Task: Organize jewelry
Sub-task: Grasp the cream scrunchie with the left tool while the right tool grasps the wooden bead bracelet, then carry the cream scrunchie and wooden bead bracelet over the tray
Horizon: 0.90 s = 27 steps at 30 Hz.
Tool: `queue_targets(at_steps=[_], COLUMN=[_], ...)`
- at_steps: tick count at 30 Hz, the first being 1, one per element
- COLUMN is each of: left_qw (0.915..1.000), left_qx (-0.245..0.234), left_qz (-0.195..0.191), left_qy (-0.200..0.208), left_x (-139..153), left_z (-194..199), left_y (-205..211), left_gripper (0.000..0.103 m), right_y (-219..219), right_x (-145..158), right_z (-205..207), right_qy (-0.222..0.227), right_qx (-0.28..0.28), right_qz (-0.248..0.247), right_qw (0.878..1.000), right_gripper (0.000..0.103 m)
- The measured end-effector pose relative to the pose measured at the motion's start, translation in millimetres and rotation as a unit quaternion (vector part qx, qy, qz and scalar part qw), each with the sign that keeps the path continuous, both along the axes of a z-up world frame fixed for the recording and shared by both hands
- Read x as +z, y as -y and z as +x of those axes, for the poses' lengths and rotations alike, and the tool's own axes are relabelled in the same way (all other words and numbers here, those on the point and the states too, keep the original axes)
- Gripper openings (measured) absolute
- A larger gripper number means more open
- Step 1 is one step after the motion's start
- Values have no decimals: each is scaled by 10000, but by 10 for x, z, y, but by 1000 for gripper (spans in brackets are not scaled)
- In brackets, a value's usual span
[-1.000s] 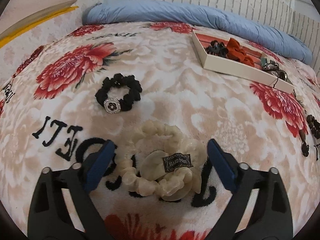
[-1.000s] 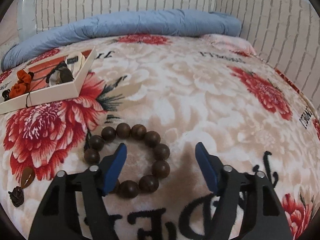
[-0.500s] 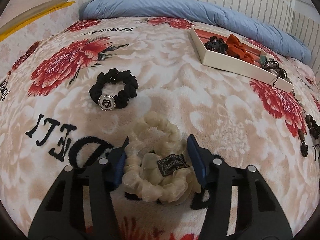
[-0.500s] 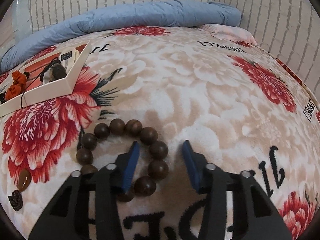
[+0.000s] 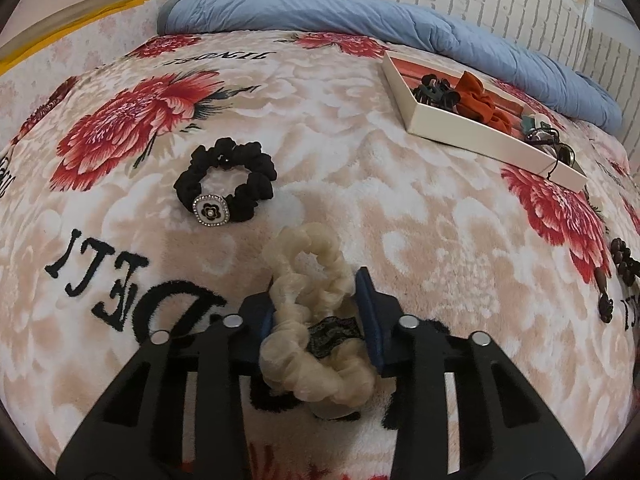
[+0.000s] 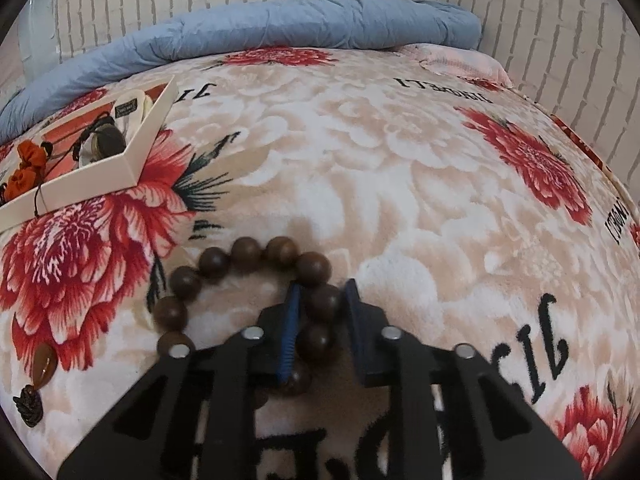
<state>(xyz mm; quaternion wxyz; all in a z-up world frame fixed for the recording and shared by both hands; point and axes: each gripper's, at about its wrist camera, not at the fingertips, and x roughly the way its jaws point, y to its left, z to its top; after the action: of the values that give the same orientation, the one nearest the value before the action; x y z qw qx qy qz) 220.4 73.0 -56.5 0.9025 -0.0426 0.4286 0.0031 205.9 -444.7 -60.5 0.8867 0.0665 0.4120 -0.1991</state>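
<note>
My left gripper [image 5: 316, 304] is shut on a cream scrunchie [image 5: 316, 280] with a dark label, squeezed between the blue pads on the floral blanket. A black scrunchie [image 5: 226, 178] with a flower charm lies ahead to the left. My right gripper [image 6: 320, 300] is shut on the right side of a brown wooden bead bracelet [image 6: 244, 256] lying on the blanket. A white jewelry box [image 5: 472, 136] with an orange lining holds a black claw clip, an orange scrunchie and other pieces; it also shows in the right wrist view [image 6: 132, 160].
A blue rolled duvet [image 5: 400, 36] runs along the far side against a white brick wall. A dark beaded necklace with a pendant [image 6: 36, 380] lies left of the bracelet and shows at the right edge of the left wrist view [image 5: 620, 264].
Both grippers have closed from wide open: the left onto the cream scrunchie, bunching it, the right onto the bracelet's right side. Both cameras have also moved forward and lower.
</note>
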Motion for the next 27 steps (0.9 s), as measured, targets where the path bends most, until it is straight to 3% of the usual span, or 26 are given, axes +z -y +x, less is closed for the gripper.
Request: queue_targets(at_steps=[5,12,19,27], left_qw=[10000,9998,9993,9982], left_qx=[18,-78,-217,-164], left_qz=[9,-136,-66,-479], left_qy=[-8,80,299,335], left_x=[14,57,62,38], left_z=[23,69,1,-12], left_y=[4,-6,53,-76], left_gripper=[26,10,10,9], right_y=[6,-169,-321,-320], right_x=[51,207,319,420], right_z=[-50,-131,-213,-135], right_qy=[180,464,407,233], right_qx=[57,249,331,292], right_qz=[101,-274,-709,-551], right_qw=[9998,9982,9961,9978], right_gripper=[19,19,19,19])
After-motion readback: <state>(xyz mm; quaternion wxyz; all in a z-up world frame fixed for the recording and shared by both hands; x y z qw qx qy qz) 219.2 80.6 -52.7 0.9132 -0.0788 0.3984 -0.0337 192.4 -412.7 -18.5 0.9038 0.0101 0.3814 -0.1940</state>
